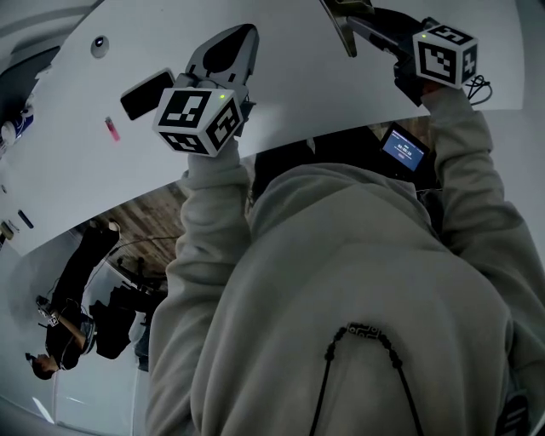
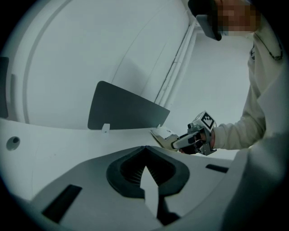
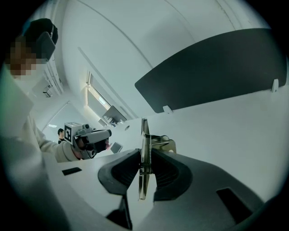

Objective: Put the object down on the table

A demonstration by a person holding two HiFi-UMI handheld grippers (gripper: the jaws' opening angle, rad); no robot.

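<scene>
My right gripper (image 3: 143, 152) is shut on a thin metal plate with a spring (image 3: 144, 135), seen edge-on between the dark pads. A bent metal tab (image 3: 163, 144) of it sticks out past the jaws. In the head view the right gripper (image 1: 344, 20) holds the metal piece (image 1: 339, 10) over the white table (image 1: 298, 94) at the top. From the left gripper view the piece (image 2: 162, 134) sits low over the table; I cannot tell whether it touches. My left gripper (image 2: 144, 150) is shut with nothing in it, hovering over the table (image 1: 237, 36) left of the right one.
A dark grey divider panel (image 2: 124, 110) stands at the table's far edge. A small pink item (image 1: 111, 128), a black flat device (image 1: 145, 92) and a round grommet (image 1: 100, 44) lie on the table's left part. A blue-lit screen (image 1: 402, 149) sits near my chest. Another person (image 1: 68, 332) stands lower left.
</scene>
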